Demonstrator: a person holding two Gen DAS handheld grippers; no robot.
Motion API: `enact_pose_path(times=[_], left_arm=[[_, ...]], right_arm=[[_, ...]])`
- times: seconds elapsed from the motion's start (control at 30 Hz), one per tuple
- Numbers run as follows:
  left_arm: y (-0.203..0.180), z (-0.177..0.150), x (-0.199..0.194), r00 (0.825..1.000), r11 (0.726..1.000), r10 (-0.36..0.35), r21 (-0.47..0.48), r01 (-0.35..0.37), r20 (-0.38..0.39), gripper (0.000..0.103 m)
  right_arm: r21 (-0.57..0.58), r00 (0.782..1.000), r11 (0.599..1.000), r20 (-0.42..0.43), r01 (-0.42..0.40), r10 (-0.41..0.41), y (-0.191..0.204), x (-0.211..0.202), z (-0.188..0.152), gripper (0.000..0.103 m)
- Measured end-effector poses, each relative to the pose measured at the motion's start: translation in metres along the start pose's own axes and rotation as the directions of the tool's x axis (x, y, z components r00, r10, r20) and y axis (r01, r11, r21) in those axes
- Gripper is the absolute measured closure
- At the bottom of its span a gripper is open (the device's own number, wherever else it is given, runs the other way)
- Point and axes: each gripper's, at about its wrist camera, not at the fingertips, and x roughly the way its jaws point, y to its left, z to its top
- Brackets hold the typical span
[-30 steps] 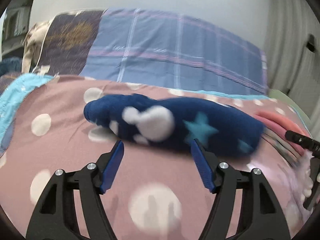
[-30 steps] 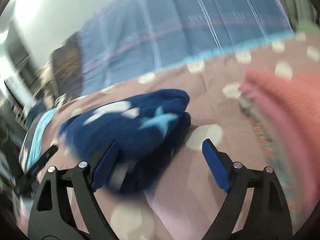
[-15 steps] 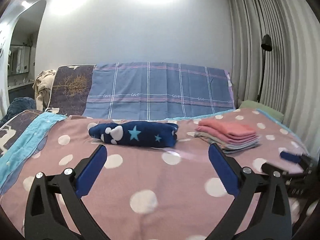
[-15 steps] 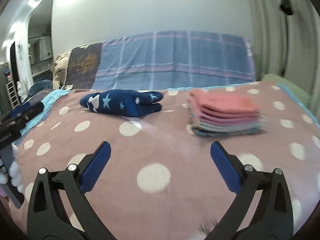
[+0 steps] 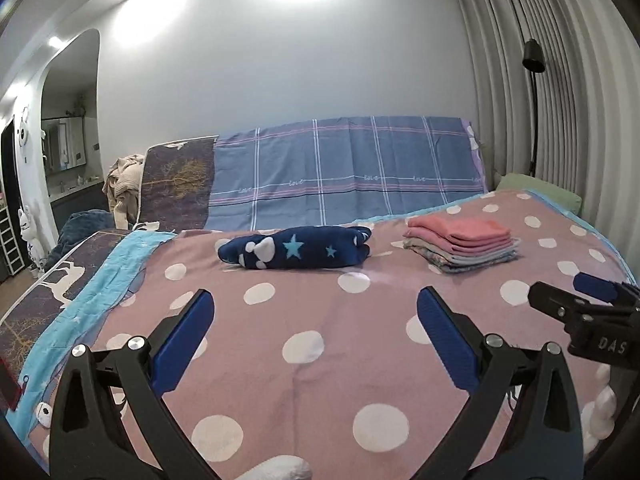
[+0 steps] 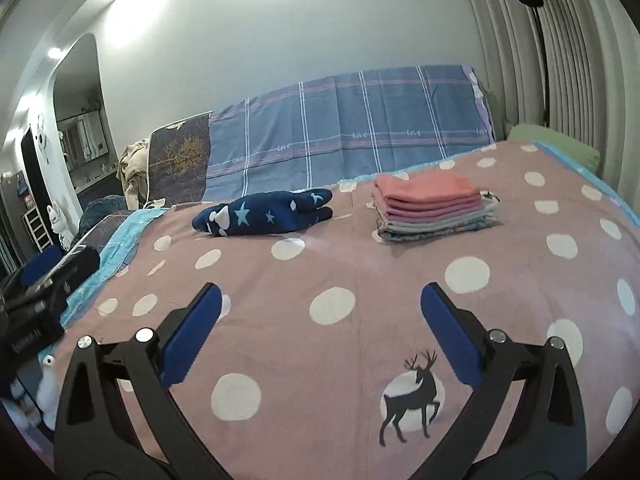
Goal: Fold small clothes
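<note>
A folded navy fleece garment with stars and white shapes (image 5: 294, 248) lies at the far middle of the pink dotted bed cover (image 5: 312, 360); it also shows in the right wrist view (image 6: 264, 213). To its right sits a stack of folded clothes, pink on top (image 5: 460, 244), also in the right wrist view (image 6: 432, 208). My left gripper (image 5: 314, 316) is open and empty, well short of the garment. My right gripper (image 6: 320, 312) is open and empty above the cover; it also shows at the right edge of the left wrist view (image 5: 588, 300).
A blue plaid cloth (image 5: 344, 172) covers the headboard behind. A light blue blanket strip (image 5: 104, 280) runs along the bed's left side. A green pillow (image 5: 540, 196) lies at the far right by the curtains. A floor lamp (image 5: 534, 60) stands there.
Both grippers have pulled back from the navy garment and opened wider. The garment now lies folded and far off.
</note>
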Motion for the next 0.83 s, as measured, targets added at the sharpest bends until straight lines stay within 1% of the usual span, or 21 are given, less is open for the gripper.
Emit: enact_pose_path(times=[0.13,0.37,0.57,0.83], left_arm=[[0.0,-0.005,-0.005,1.0,1.0,-0.012,-0.021,0.012,-0.016,0.001],[-0.007,-0.008,-0.008,1.0,1.0,-0.012,-0.001,0.012,-0.026,0.001],[-0.008,-0.011,-0.007,0.999,1.0,-0.03,-0.003,0.03,-0.038,0.001],[-0.009,-0.015,-0.002,0.998,1.0,-0.025,-0.008,0.024,-0.059,0.001]], right_arm=[[-0.011,1.0,1.0,-0.005,0.007,-0.007,0.002,-0.008,-0.002,0.002],[-0.013,1.0,1.0,0.011,0.014,-0.014,0.004,-0.017,-0.004,0.002],[-0.019,1.0,1.0,0.007,0.01,-0.01,0.004,-0.017,-0.004,0.002],[-0.037,1.0,0.999,0.011,0.017,-0.016,0.006,-0.019,-0.004,0.002]])
